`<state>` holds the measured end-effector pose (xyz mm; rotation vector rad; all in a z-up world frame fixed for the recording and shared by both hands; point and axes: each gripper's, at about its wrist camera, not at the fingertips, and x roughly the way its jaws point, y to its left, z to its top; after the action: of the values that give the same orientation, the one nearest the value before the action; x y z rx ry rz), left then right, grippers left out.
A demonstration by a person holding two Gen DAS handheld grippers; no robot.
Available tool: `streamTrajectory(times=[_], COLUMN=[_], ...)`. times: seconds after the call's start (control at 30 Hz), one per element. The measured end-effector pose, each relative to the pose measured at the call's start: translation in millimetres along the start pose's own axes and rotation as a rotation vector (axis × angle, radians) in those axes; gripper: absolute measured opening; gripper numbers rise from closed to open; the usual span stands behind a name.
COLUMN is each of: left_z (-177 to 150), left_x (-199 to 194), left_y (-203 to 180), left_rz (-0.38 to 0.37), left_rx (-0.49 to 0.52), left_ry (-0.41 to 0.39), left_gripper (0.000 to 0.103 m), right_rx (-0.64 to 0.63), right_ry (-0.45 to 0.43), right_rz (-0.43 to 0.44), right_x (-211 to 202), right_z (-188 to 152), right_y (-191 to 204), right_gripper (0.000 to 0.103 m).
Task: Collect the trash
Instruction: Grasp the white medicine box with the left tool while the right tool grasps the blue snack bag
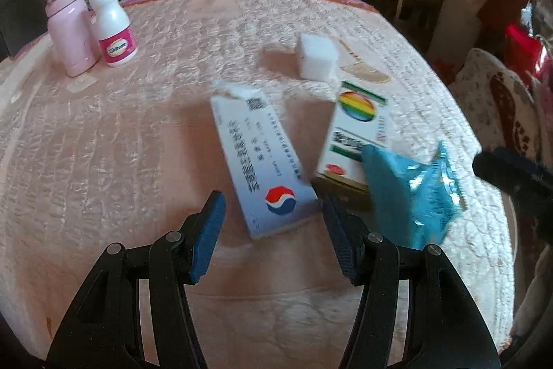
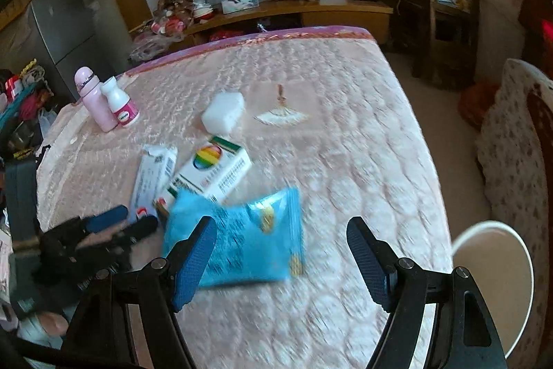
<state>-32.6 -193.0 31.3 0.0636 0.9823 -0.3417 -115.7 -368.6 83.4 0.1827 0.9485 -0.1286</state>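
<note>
Nothing collected yet: flat white carton (image 1: 262,161), rainbow-logo box (image 1: 356,134), crinkled blue foil packet (image 2: 242,237) lie on your quilt; left gripper (image 1: 273,217), right gripper (image 2: 281,244) both spread, empty

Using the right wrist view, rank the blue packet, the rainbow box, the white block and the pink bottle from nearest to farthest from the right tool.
1. Blue packet: just ahead of the right tool, toward its left finger.
2. Rainbow box: beyond the packet, slightly left.
3. White block: farther back, near the table's middle.
4. Pink bottle: far left, by the table's far edge.
</note>
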Motion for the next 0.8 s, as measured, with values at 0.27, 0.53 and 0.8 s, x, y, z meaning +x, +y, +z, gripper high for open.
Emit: streamTrajectory(times=[0.27,0.53,0.8], left_z=[0.0,3.2,7.6], left_x=[-4.9,-19.3,-19.6], left_y=[41.6,49.3,42.1], left_rz=[0.032,-0.01,-0.046], left_rx=[-0.044,-0.049,-0.034], left_ry=[0.017,-0.01,-0.02], left_gripper=[0.057,0.057,0.057], right_rx=[-0.097,-0.352,-0.284], right_ry=[0.072,0.202,0.131], right_rz=[0.006,0.136,0.143], right_x=[48.4,43.2,-12.0], right_z=[20.1,-14.4,-41.8], right_y=[30.4,45.0,12.6], right_gripper=[0.076,0.076,0.076])
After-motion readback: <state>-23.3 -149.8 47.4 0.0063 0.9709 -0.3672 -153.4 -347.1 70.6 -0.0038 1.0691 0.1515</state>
